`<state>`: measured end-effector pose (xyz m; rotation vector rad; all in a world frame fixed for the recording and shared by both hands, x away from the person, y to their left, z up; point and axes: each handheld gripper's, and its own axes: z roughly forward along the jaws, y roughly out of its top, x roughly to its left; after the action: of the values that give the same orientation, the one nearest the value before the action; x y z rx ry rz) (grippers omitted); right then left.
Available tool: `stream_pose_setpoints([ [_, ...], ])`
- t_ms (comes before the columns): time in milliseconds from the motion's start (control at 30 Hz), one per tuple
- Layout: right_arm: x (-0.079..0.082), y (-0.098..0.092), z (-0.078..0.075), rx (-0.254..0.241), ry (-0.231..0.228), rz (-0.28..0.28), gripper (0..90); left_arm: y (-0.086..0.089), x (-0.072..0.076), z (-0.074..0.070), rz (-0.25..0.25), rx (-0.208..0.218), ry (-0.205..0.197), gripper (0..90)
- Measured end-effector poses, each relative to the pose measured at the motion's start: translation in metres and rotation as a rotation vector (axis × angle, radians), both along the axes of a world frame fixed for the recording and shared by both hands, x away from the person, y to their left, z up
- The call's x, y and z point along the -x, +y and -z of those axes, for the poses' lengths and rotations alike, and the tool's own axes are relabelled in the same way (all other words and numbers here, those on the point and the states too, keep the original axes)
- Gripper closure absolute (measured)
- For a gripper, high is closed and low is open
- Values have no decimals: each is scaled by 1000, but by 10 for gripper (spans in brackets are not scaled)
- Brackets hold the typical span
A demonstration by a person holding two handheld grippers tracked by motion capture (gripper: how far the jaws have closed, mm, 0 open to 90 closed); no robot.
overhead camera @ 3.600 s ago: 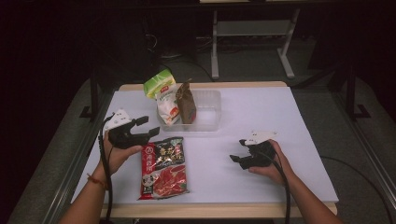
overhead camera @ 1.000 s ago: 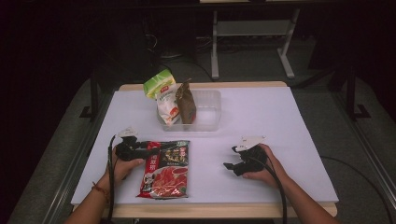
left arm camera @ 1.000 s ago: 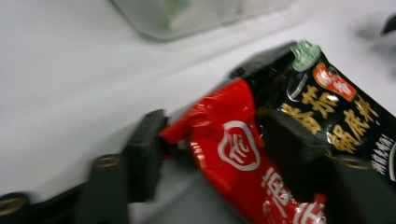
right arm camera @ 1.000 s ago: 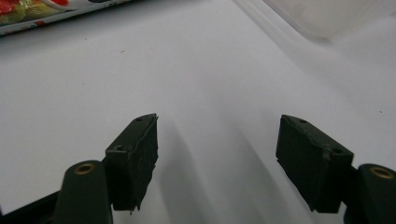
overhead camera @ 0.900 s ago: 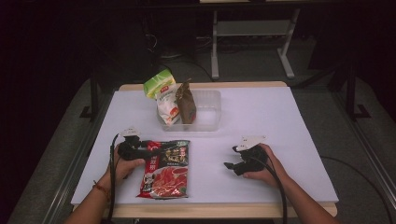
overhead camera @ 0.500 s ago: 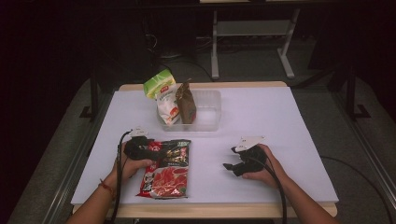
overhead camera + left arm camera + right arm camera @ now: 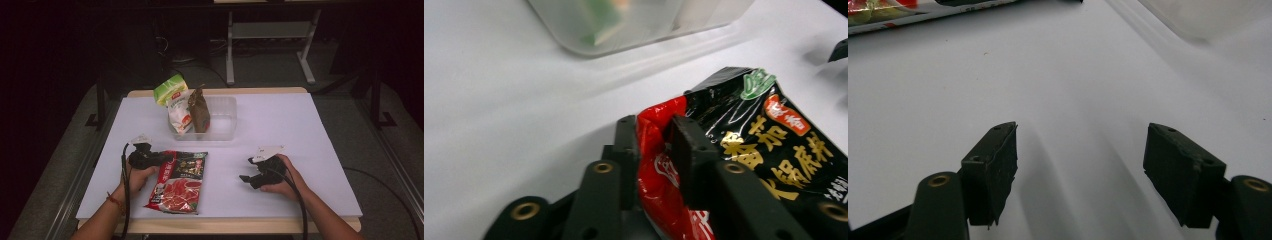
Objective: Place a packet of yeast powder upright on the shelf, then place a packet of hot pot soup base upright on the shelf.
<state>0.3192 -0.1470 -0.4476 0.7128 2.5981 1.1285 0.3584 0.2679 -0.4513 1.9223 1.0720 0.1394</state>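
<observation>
A red and black sauce packet [image 7: 179,181] lies flat near the table's front left. My left gripper [image 7: 162,161] pinches the packet's left edge [image 7: 659,165], its two black jaws closed on the red foil. My right gripper [image 7: 248,178] rests low over bare table at the front right, jaws wide apart with nothing between them [image 7: 1080,165]. The packet's far edge [image 7: 878,15] peeks in at the top left of the right gripper view.
A clear plastic bin [image 7: 220,117] stands at the table's back middle, holding a white snack bag [image 7: 179,115] and a brown pouch [image 7: 200,110]. A green packet [image 7: 169,89] leans behind it. The bin's wall [image 7: 634,25] appears blurred ahead of the left gripper.
My left gripper slid rightward along the table onto the packet's left edge and closed on it. The right gripper stayed nearly still.
</observation>
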Motion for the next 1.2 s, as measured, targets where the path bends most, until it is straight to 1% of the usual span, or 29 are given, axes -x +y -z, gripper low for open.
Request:
stream_pose_setpoints([
  [67, -1, -1, 0, -2, -1, 0, 286, 2, 1, -2, 8, 6, -9, 785],
  [167, -1, -2, 0, -2, 0, 4, 286, 2, 5, -7, 6, 14, -45, 803],
  [233, -2, -2, -1, -5, 0, 7, 286, 3, 8, -13, 1, 32, -72, 813],
  [300, -2, -3, -2, -9, -1, 9, 286, 4, 15, -21, 3, 56, -117, 819],
  [333, -2, -3, -3, -10, -4, 11, 286, 5, 18, -26, 2, 60, -136, 822],
  [400, -3, -5, -4, -14, -5, 15, 286, 6, 22, -32, -4, 87, -163, 828],
  [467, -4, -7, -5, -20, -11, 24, 287, 7, 28, -38, -8, 101, -197, 834],
  [500, -5, -8, -6, -24, -11, 27, 287, 7, 31, -43, -11, 119, -212, 836],
  [567, -5, -10, -7, -30, -15, 35, 287, 7, 37, -49, -6, 140, -241, 841],
  [633, -6, -12, -8, -35, -16, 40, 286, 7, 42, -56, -4, 148, -270, 846],
  [667, -6, -13, -9, -36, -19, 43, 286, 7, 43, -58, -9, 158, -279, 848],
  [700, -6, -13, -9, -37, -20, 48, 286, 7, 46, -62, -13, 168, -297, 850],
  [733, -7, -15, -10, -42, -22, 50, 285, 7, 48, -65, -14, 180, -303, 852],
  [800, -7, -16, -10, -46, -22, 56, 285, 7, 51, -71, -13, 192, -330, 858],
  [867, -8, -17, -11, -47, -21, 62, 285, 7, 53, -75, -11, 201, -338, 861],
  [900, -8, -18, -11, -49, -22, 65, 285, 7, 54, -78, -12, 205, -350, 863],
  [933, -9, -18, -11, -52, -21, 68, 285, 7, 55, -80, -7, 200, -354, 864],
  [967, -9, -19, -11, -54, -21, 70, 284, 7, 56, -82, -8, 207, -361, 864],
  [1000, -9, -19, -11, -53, -19, 72, 284, 7, 57, -84, -11, 216, -365, 865],
  [1067, -9, -20, -11, -52, -23, 74, 284, 6, 59, -89, -6, 216, -371, 868],
  [1100, -9, -20, -12, -54, -23, 74, 284, 5, 60, -91, -4, 227, -377, 868],
  [1133, -9, -21, -12, -55, -20, 77, 284, 4, 61, -93, -1, 225, -383, 870],
  [1200, -9, -23, -13, -60, -23, 82, 284, 1, 62, -97, 2, 239, -386, 871],
])
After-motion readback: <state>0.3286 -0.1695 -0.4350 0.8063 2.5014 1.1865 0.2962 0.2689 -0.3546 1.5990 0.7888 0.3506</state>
